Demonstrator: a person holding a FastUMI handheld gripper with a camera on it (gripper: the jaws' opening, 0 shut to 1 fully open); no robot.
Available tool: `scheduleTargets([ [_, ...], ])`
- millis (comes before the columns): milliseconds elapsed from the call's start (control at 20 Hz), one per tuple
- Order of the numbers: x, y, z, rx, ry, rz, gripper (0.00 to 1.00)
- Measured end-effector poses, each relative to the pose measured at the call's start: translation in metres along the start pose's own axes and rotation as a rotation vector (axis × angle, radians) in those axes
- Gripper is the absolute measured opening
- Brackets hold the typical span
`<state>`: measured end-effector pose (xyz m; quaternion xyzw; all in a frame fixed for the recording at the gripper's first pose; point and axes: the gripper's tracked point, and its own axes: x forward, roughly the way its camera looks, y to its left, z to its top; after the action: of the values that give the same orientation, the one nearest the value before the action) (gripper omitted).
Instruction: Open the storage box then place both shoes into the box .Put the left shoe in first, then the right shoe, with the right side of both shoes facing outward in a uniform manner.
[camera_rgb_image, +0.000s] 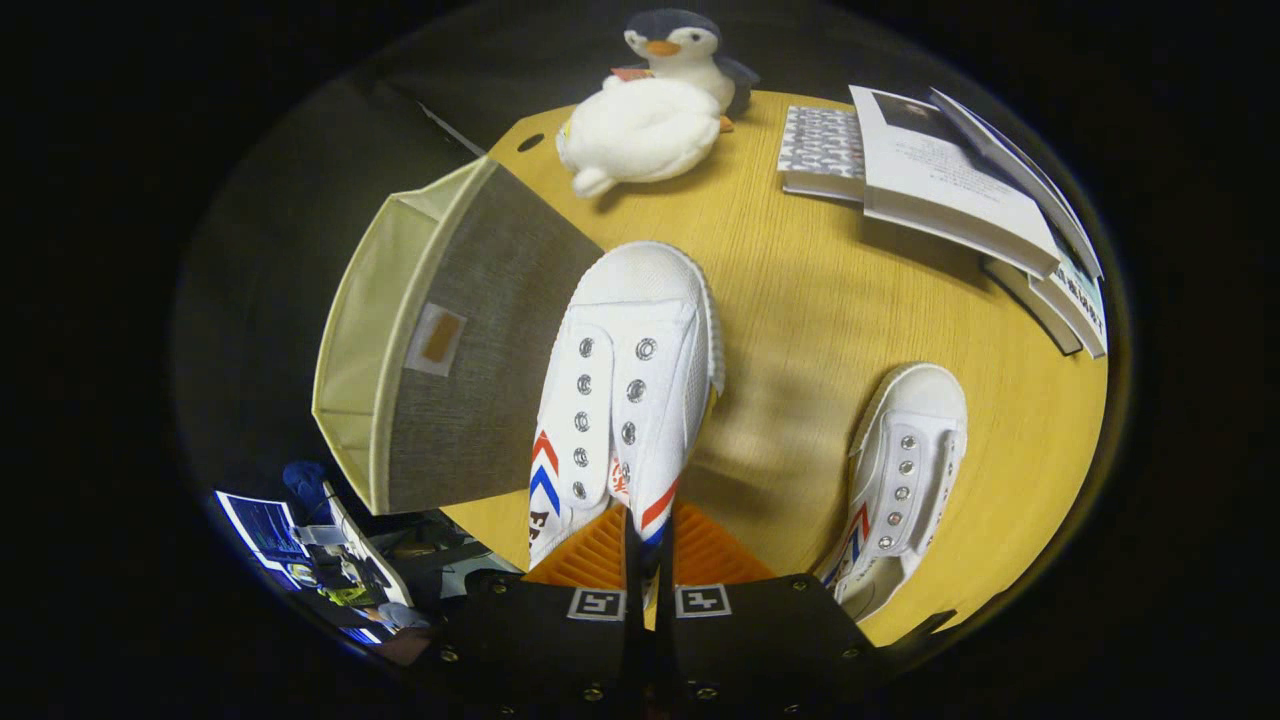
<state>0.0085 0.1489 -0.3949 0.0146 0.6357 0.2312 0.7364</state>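
— While the gripper (650, 545) looks down on the wooden table (800, 300), what are its fingers doing?

— They are pressed close together, pinching the rear edge of a white canvas shoe (625, 390). A thin strip of the shoe's fabric sits in the narrow gap between them, so both fingers bear on it.

— How does that shoe lie?

— Its toe points away from the fingers, lace eyelets up, with red and blue chevrons on its side near the heel. Whether it rests on the table or hangs above it, I cannot tell.

— And the storage box?

— The storage box (440, 340) is just beside the held shoe, on its left, grey fabric outside and pale lining inside. Its open mouth faces away from the shoe, toward the table's edge. The shoe's side looks to be touching or nearly touching the grey wall.

— The other one?

— The second shoe (900, 470) lies on the table to the right of the fingers, well apart from the first, toe also pointing away.

— Anything else?

— Beyond the shoes, a plush penguin (655, 110) sits at the far side of the table, and a stack of books (950, 190) lies to its right.
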Motion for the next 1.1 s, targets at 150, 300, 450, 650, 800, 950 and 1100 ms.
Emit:
scheduleTargets([
  [150,-0.037,0.02,0.02,-0.009,-0.069,0.019,0.04],
  [300,-0.07,0.05,0.041,-0.032,-0.122,0.059,0.04],
  [450,-0.091,0.087,0.065,-0.087,-0.158,0.09,0.04],
  [650,-0.088,0.14,0.095,-0.172,-0.162,0.117,0.04],
  [800,-0.058,0.175,0.106,-0.207,-0.124,0.131,0.04],
  [950,-0.02,0.195,0.105,-0.202,-0.049,0.126,0.04],
  [1100,0.024,0.195,0.102,-0.237,0.013,0.066,0.04],
])
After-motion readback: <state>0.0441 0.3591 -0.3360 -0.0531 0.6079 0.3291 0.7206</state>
